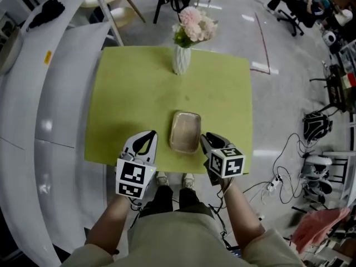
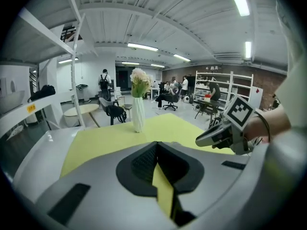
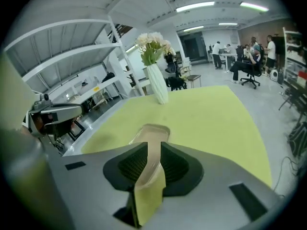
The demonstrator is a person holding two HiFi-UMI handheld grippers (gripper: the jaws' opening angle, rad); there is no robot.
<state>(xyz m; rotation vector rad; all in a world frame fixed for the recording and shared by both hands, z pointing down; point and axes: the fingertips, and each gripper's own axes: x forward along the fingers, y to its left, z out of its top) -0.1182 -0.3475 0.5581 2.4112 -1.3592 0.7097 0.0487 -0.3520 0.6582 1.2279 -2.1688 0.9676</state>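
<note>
Nearest the camera, the person's forearms [image 1: 111, 221] extend forward, one tool in each hand. The person's shoes [image 1: 173, 179] show on the floor [image 1: 278, 104] just below the near edge of the surface [image 1: 139, 93].

Left tool [image 1: 152, 133]: positioned over the near edge of the yellow-green surface, left of the tray [image 1: 185, 131] and apart from it. Its jaws are together at the tips with nothing between them. The left gripper view shows only a sliver of the surface behind the closed pads. The left marker cube [image 1: 132, 178] faces upward.

Right tool [image 1: 204, 137]: positioned at the right near corner of the tray and angled inward. In the right gripper view its jaws are drawn in to a narrow slot, clamped on the tray's rim, which fills the gap between the pads. The right marker cube [image 1: 229, 162] sits just behind the jaws.

Tray: beige, shallow, rectangular with rounded corners. It lies close to the near edge of the surface, between the two tools, with its long side running away from the person.

Vase [image 1: 181, 60]: white, ribbed and upright, at the far edge of the surface, well apart from the tray and roughly in line with it. It holds pink and white flowers [image 1: 193, 25].

Cables [image 1: 283, 166] trail over the grey floor to the right of the surface. The gripper views show chairs, shelving and people far back in the room
</note>
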